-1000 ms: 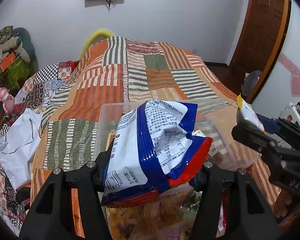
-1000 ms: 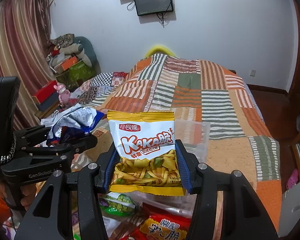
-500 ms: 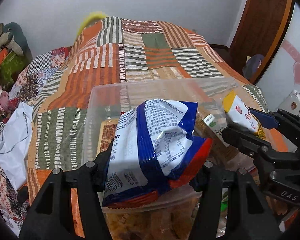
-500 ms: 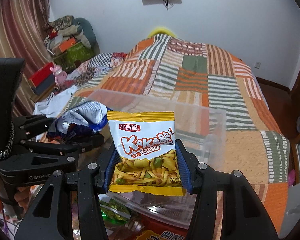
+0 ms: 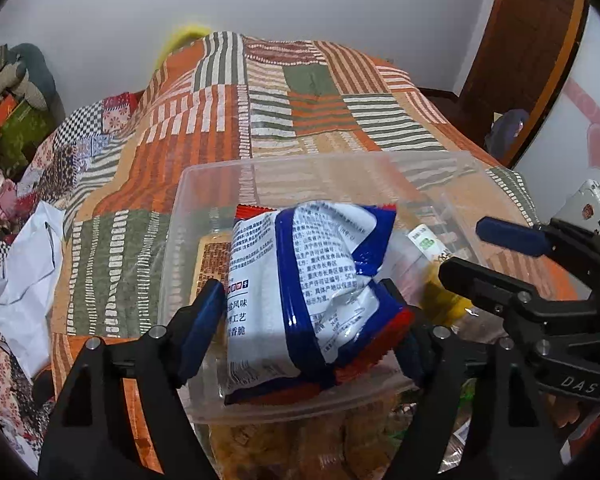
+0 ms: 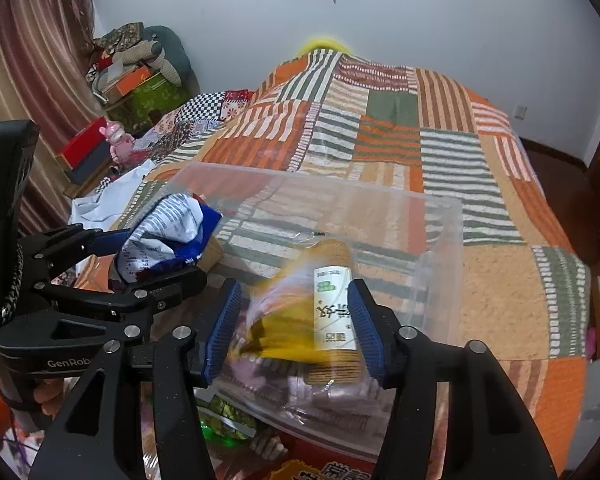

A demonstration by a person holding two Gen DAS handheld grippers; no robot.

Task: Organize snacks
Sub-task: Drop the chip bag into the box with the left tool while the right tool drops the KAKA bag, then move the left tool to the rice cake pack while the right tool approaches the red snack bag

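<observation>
A clear plastic bin (image 5: 284, 162) (image 6: 300, 178) sits on the bed just ahead of both grippers. My left gripper (image 5: 304, 328) (image 6: 140, 256) hangs over the bin's near left part, its jaws opening. A crumpled blue, white and red snack bag (image 5: 300, 292) (image 6: 168, 232) sags between them, clear of the left pad. My right gripper (image 6: 294, 330) (image 5: 480, 256) is over the bin's near right part, jaws also opening. The yellow snack bag (image 6: 276, 328) (image 5: 444, 300) is a blur between them, dropping free. A cracker pack with a white label (image 6: 334, 312) lies in the bin.
The bin rests on a patchwork quilt (image 5: 260, 120) in orange, green and white. More snack packets (image 6: 324, 468) lie below its near edge. A white plastic bag (image 5: 24, 280) lies at the left, boxes and clutter (image 6: 136, 80) stand beyond it, and a wooden door (image 5: 532, 40) is at the right.
Both grippers have sunk closer over the bin and their jaws have spread. The blue bag has loosened and tipped down; the yellow bag has left the right pads and is falling.
</observation>
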